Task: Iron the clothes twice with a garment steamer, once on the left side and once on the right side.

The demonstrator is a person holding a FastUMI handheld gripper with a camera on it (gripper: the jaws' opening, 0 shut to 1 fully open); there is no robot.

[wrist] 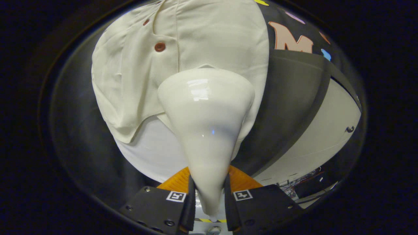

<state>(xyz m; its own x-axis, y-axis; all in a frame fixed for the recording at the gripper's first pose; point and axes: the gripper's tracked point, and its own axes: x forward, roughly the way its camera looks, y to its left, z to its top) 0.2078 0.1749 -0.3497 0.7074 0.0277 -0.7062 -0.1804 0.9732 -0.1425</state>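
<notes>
Jaws clamp the steamer (207,130), its head against the shirt (183,49).

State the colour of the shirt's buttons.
Reddish-brown, on the cream shirt; the button is clearest in the gripper view.

The garment steamer (206,130) sits clamped between the tool's (209,199) fingers, its head against the shirt (183,49) beyond.

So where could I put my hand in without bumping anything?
Bare white surface lies under the shirt hem, left of the steamer. It's crowded at the steamer head against the cloth, and at the gripper clamping its handle.
</notes>
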